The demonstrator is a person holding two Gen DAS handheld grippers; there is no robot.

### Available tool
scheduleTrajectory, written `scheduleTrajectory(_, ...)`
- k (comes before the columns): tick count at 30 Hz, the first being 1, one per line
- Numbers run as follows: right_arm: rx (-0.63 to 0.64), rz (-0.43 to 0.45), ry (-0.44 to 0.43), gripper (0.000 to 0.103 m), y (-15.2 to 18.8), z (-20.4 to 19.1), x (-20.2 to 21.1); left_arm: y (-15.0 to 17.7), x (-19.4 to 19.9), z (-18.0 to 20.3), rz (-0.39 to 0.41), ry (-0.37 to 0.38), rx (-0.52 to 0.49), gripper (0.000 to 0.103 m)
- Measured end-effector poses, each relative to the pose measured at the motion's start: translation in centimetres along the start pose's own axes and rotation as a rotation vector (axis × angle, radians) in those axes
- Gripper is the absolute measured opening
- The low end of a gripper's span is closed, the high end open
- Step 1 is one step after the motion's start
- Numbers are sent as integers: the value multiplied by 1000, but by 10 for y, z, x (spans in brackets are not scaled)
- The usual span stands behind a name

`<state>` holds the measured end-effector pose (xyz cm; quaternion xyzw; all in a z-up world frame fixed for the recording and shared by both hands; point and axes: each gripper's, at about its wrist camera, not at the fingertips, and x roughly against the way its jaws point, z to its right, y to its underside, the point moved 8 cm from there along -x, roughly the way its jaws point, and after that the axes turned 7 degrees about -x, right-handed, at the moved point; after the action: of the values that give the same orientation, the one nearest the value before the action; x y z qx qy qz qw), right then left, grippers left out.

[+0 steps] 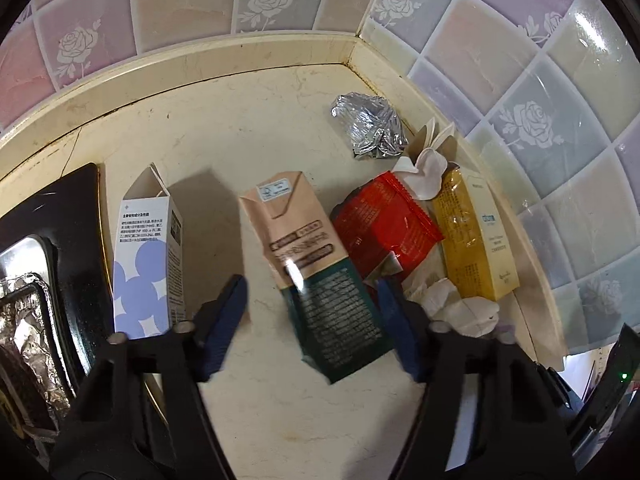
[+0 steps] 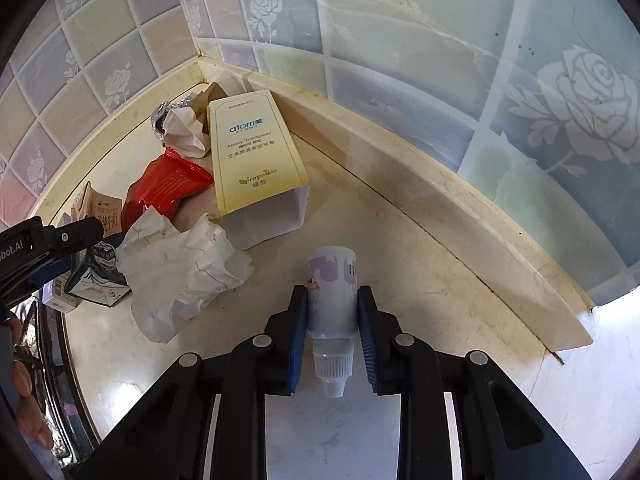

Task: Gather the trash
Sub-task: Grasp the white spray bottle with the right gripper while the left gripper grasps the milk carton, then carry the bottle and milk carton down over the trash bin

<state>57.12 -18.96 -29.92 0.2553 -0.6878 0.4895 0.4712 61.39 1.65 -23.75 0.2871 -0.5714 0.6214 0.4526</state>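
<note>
Right gripper: our right gripper [image 2: 332, 300] has its blue pads tight on both sides of a small white plastic bottle with a lilac print and a ribbed white cap [image 2: 332, 296]; the jaws are narrow and the bottle is held, its cap toward the camera.
Left gripper: our left gripper [image 1: 310, 292] stands about half open over a pink and dark green drink carton [image 1: 312, 260]. The carton lies between the blue pads, with bare counter showing between it and the left pad; at the right pad the view is blurred, so we cannot tell if it touches.
Counter: a cream marble counter [image 2: 400, 280] with a raised back edge, under pastel wall tiles with rose prints [image 2: 400, 20].
Trash near the corner: a crumpled silver foil piece [image 1: 370, 126] lies nearest to the corner; a red foil snack wrapper [image 1: 384, 224] is just beside the carton; a long yellow toothpaste box [image 2: 256, 152] lies along the right edge.
Paper: crumpled white tissue paper [image 2: 180, 276] lies in front of the toothpaste box, near the held bottle.
Left side: a white carton with blue circles [image 1: 148, 256] lies next to a black stove top [image 1: 72, 240].
</note>
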Motion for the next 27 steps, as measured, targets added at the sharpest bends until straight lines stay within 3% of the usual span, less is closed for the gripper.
scheduleTrajectory(4, -1, -3, -16, 24, 2, 3, 3, 3, 5, -1, 7, -11, -9, 38)
scheduleTrajectory(14, 0, 10, -81, 24, 13, 10, 20, 23, 48, 1, 59, -30, -25, 37)
scheduleTrajectory(27, 46, 72, -193, 24, 42, 41, 120, 98, 145, 44, 116, -71, -84, 37)
